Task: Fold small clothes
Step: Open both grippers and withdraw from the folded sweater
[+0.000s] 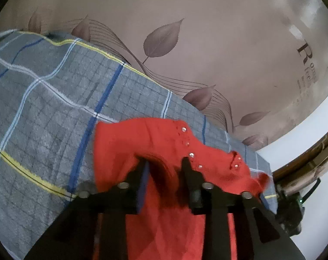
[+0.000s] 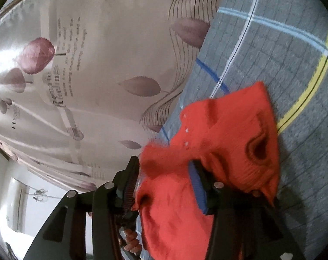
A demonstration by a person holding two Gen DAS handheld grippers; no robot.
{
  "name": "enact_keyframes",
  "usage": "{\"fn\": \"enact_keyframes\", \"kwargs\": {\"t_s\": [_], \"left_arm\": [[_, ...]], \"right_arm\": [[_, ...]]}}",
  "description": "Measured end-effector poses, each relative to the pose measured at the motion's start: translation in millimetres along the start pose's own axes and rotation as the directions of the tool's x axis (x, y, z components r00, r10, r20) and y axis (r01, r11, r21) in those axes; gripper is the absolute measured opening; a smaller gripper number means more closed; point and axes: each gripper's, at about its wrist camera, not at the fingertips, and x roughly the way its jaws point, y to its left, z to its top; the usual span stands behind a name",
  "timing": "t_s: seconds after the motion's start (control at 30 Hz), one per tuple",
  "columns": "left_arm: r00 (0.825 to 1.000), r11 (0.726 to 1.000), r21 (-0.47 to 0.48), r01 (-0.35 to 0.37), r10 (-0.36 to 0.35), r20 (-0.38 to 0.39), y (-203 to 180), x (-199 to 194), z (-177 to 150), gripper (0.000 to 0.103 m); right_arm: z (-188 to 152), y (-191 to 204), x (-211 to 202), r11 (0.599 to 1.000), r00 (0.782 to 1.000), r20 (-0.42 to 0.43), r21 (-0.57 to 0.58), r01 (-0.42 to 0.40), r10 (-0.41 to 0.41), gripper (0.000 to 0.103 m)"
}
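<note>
A small red knit garment (image 1: 164, 145) with clear beads along one edge hangs bunched over a grey plaid bedsheet (image 1: 44, 99). My left gripper (image 1: 165, 162) has its fingers closed on a fold of the red cloth, which drapes down between and below them. In the right wrist view the same red garment (image 2: 224, 130) is bunched, a sleeve opening showing at its right. My right gripper (image 2: 166, 164) is closed on its cloth, with the garment spilling over both fingers.
A beige curtain (image 1: 185, 21) with leaf prints and lettering hangs behind the bed; it also shows in the right wrist view (image 2: 88, 65). The other gripper (image 1: 291, 208) shows at the right edge. A hand (image 2: 131, 242) holds the gripper body low in the right wrist view.
</note>
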Motion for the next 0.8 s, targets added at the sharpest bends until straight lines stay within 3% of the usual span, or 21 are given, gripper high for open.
{"fn": "enact_keyframes", "kwargs": {"t_s": [0.1, 0.23, 0.33, 0.53, 0.7, 0.8], "left_arm": [[0.999, 0.999, 0.032, 0.003, -0.004, 0.047, -1, -9, 2, 0.055], [0.993, 0.998, 0.04, 0.04, -0.045, 0.112, 3, -33, 6, 0.065], [0.992, 0.998, 0.054, 0.019, -0.025, 0.12, 9, -45, 2, 0.068], [0.997, 0.998, 0.057, 0.01, -0.014, 0.073, 33, -56, -26, 0.069], [0.998, 0.998, 0.049, 0.038, -0.04, 0.038, 53, -56, -53, 0.069], [0.997, 0.997, 0.058, 0.059, -0.062, 0.043, 54, -56, -61, 0.069]], "right_arm": [[2, -1, -8, 1.0, 1.0, 0.023, 0.012, -0.008, 0.008, 0.051], [-2, 7, -24, 0.999, 1.0, 0.025, -0.039, 0.018, -0.017, 0.055], [-8, 19, -32, 0.986, 0.994, -0.001, -0.129, 0.11, -0.111, 0.055], [-25, 51, -28, 0.865, 0.939, -0.025, -0.4, 0.304, -0.342, 0.055], [-22, 58, 0, 0.762, 0.883, -0.001, -0.505, 0.405, -0.47, 0.055], [-19, 52, 12, 0.725, 0.861, 0.011, -0.533, 0.435, -0.509, 0.052]]}}
